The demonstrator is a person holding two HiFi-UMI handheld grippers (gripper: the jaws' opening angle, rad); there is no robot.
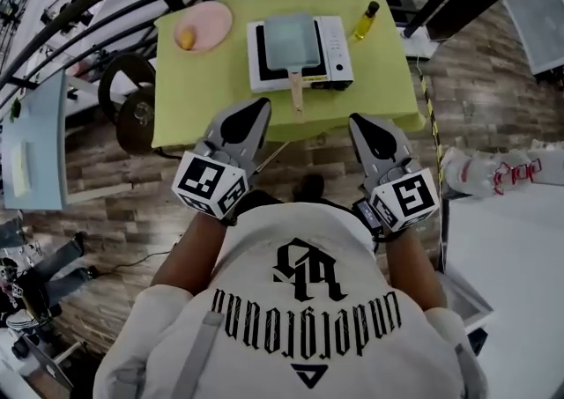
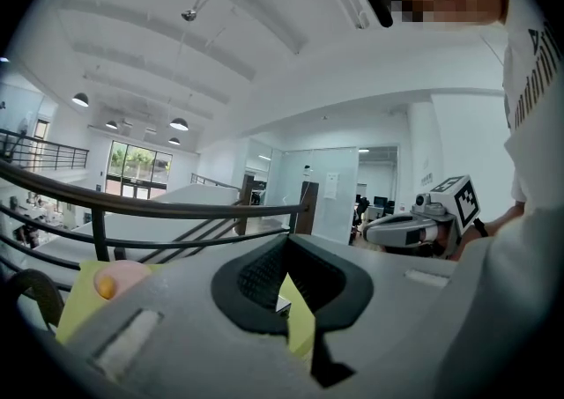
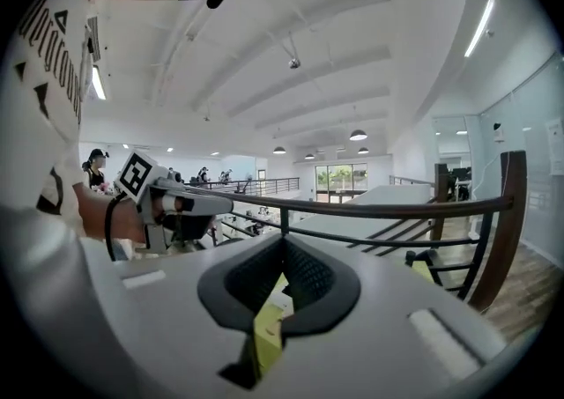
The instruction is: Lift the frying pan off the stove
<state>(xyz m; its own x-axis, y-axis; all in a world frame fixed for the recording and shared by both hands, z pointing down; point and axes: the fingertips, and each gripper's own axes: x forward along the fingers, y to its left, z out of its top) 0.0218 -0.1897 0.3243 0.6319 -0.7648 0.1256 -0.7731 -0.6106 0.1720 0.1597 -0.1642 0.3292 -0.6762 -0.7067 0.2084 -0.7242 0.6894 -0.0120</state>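
A square grey frying pan sits on a white portable stove on the green table. Its wooden handle points toward me. My left gripper is shut and empty, held at the table's near edge, left of the handle. My right gripper, also shut and empty, hovers just short of the edge, right of the handle. In the left gripper view the left gripper points upward over the table. In the right gripper view the right gripper does the same. Neither touches the pan.
A pink plate with a yellow item lies at the table's left. An oil bottle stands right of the stove. A black railing runs behind the table. A dark chair stands at its left, a white surface at my right.
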